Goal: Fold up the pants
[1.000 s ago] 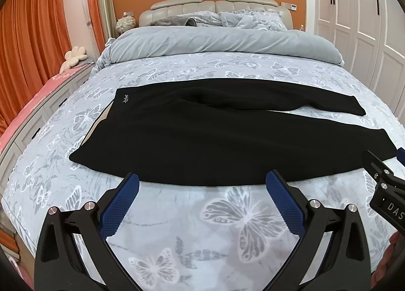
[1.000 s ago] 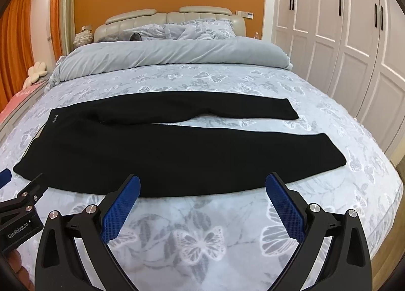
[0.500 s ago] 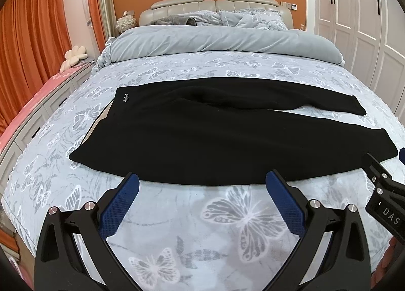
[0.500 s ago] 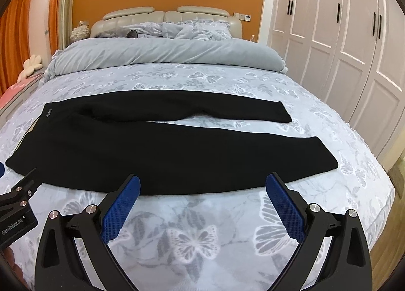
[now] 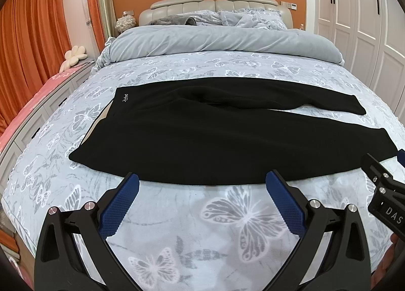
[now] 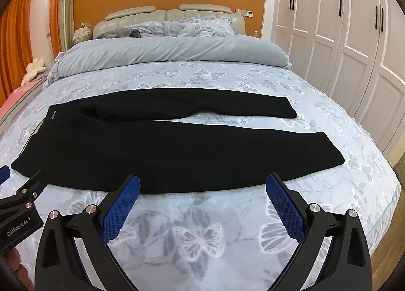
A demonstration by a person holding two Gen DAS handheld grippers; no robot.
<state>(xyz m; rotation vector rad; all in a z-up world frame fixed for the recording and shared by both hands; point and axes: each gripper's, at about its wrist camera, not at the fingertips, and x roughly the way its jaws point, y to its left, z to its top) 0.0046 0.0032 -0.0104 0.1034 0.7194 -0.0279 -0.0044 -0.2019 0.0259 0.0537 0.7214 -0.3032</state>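
A: What is seen furthest left of the jaws?

B: Orange curtains (image 5: 30, 45) are seen at the far left, with a white flower cushion (image 5: 74, 55) on a pink ledge below them.

A: And the left gripper (image 5: 202, 184)?

B: It is held released, its blue pads (image 5: 119, 205) spread wide, nothing gripped between them. It is poised over the bedspread (image 5: 227, 217), just short of the near edge of the pants (image 5: 215, 139).

A: Where are the pants placed?

B: They are laid flat across the bed, just ahead of both pairs of jaws. The waistband, marked by a small white logo (image 5: 124, 98), is found beyond the left jaw of the left gripper. The legs are stretched to the right. The near leg is spread directly ahead of the jaws; the far leg is angled away behind it, and a wedge of bedspread is shown between the two cuffs.

A: And the right gripper (image 6: 202, 187)?

B: It too is held released, with nothing between its pads (image 6: 286, 205). The near leg's hem (image 6: 331, 149) is seen beyond its right jaw. In the left wrist view its tip (image 5: 379, 177) is caught at the right edge, close to that hem; whether cloth is touched cannot be told.

A: Further right?

B: A rolled grey duvet (image 6: 164, 53) is seen far ahead, and white wardrobe doors (image 6: 354, 37) are seen at the right.
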